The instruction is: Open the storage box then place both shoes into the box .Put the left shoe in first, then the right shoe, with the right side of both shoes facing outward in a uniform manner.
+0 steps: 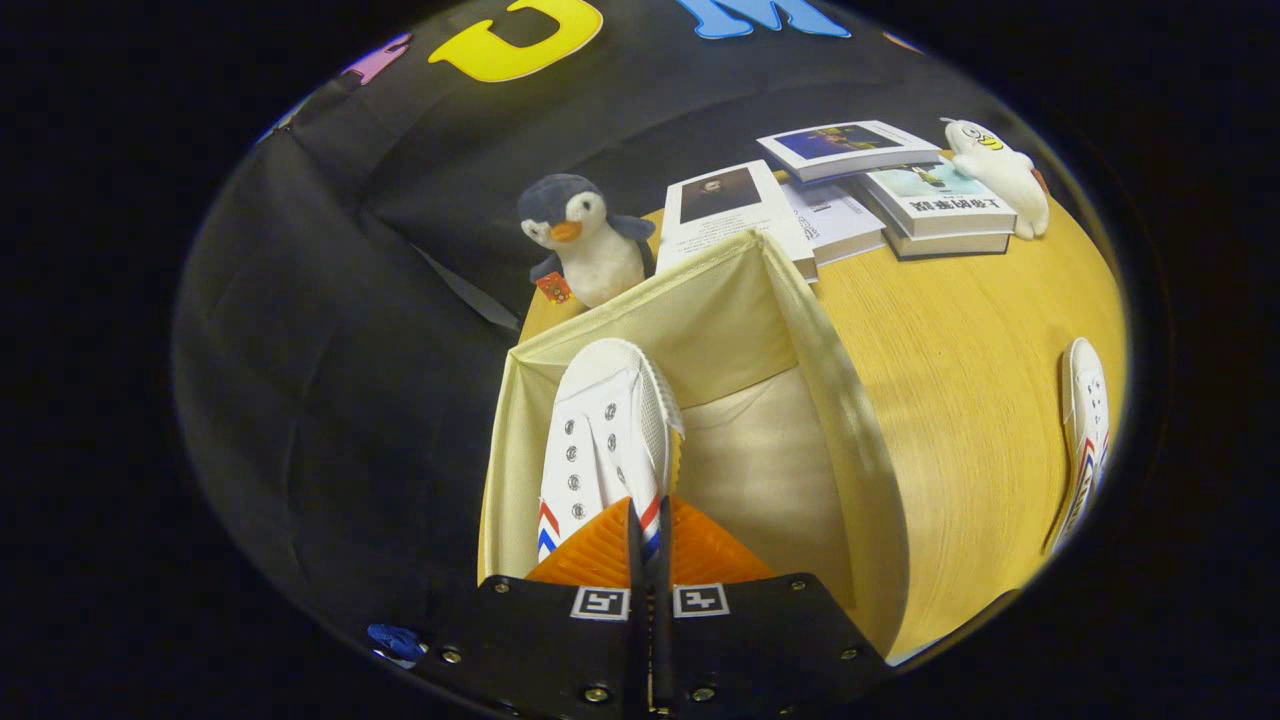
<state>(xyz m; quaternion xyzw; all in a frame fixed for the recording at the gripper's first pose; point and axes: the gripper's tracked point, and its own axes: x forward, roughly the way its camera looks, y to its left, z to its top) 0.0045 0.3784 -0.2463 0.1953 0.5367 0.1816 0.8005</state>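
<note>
Wooden surface (960, 380) carries storage box (800, 330), open. Tongs (650, 545) pinch left shoe (605, 440) by its heel end, hanging inside box near left wall; heel hidden by pads. Box floor free alongside. Right shoe (1085, 430) at surface edge, partly cut off.

My view takes in a round surface (960, 370) of pale yellowish wood grain, lit warmly from above. Behind it hangs the booth's black cloth wall (330, 330), creased and folded, dark down its lower part. Light falls bright across the wood and leaves soft shadows near its far edge.
</note>
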